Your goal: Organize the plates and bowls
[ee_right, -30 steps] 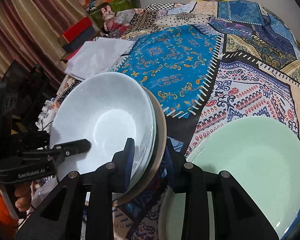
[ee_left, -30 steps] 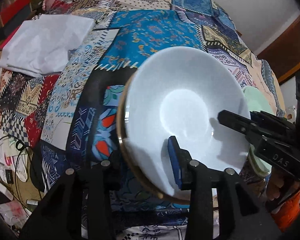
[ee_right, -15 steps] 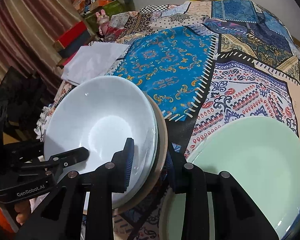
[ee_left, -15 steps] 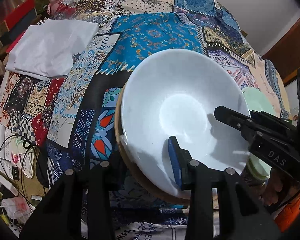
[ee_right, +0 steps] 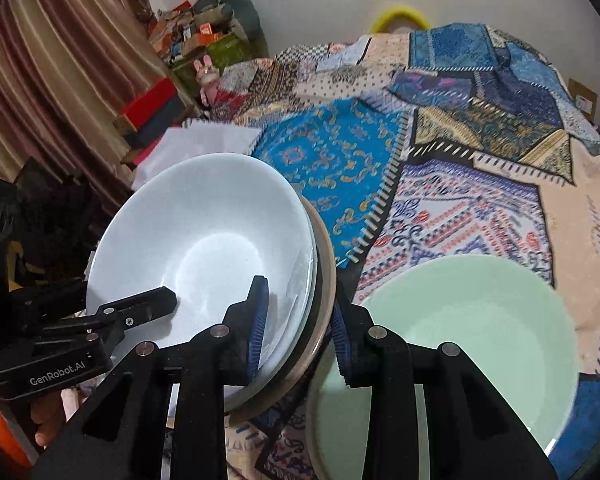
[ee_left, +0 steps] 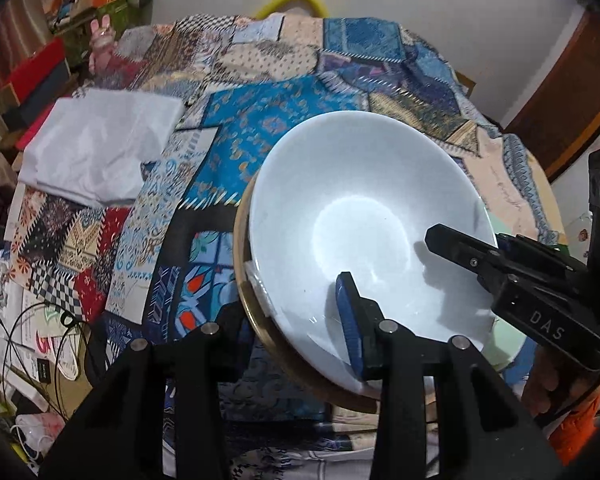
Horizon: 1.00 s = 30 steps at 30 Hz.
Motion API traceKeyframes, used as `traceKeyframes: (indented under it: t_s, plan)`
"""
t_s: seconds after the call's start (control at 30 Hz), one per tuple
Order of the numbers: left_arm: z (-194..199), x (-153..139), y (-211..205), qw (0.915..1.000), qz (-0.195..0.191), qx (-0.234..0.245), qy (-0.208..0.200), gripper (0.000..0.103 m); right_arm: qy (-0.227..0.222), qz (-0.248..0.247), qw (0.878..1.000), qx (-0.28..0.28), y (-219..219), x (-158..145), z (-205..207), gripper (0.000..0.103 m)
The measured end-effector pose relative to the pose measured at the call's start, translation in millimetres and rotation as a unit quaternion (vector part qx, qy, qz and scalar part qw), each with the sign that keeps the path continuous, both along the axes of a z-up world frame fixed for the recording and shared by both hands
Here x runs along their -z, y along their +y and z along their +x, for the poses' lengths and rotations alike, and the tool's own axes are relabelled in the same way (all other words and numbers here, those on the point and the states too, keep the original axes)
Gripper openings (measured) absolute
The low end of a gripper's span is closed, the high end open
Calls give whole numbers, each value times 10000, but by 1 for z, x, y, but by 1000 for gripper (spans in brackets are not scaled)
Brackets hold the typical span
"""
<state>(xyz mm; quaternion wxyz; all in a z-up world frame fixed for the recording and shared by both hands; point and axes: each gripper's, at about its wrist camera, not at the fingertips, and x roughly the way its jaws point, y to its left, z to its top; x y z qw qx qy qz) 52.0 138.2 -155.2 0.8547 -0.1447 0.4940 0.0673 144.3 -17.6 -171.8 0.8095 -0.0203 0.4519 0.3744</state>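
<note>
A white bowl [ee_left: 364,220] [ee_right: 204,240] sits on top of a clear glass dish and a tan plate [ee_left: 244,280] [ee_right: 328,264]; the stack hangs tilted above the patchwork tablecloth [ee_left: 284,128]. My left gripper [ee_left: 296,328] is shut on the stack's near rim, one blue pad inside the bowl and the other finger under the plate. My right gripper [ee_right: 298,328] is shut on the opposite rim in the same way. Each gripper shows in the other's view: the right gripper [ee_left: 460,248], the left gripper [ee_right: 148,308]. A pale green bowl [ee_right: 468,340] [ee_left: 508,344] rests on the cloth to the right of the stack.
A folded white cloth [ee_left: 96,152] [ee_right: 204,140] lies at the table's left edge. Boxes and a pink rabbit toy [ee_left: 102,40] crowd the far left corner by a striped curtain [ee_right: 40,80]. Cables and papers [ee_left: 40,340] lie below the left edge.
Both grippers have risen with the stack held between them, and the tablecloth now lies farther below. The green bowl has stayed on the cloth.
</note>
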Motion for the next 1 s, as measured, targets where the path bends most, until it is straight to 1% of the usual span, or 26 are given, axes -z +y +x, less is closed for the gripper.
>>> traceKeyframes:
  t_s: [0.3,0.53,0.8,1.0]
  plan:
    - [8,-28,-37,9990,18,322,-298,38,-350,154,9986,359,-40,-30,-2,28]
    - [15,-41,-68,9972,-9,597,-449,38,-499,155,9967,623,-72,-40,-3,28]
    - [26,-40,-99,9952,-109,871,-428,38,-555,93,9944,895,-103,-43,-2,28]
    - [34,-33,-116,9941,-164,1024,-327,38,-484,57,9932,1058,-122,-37,-4,28]
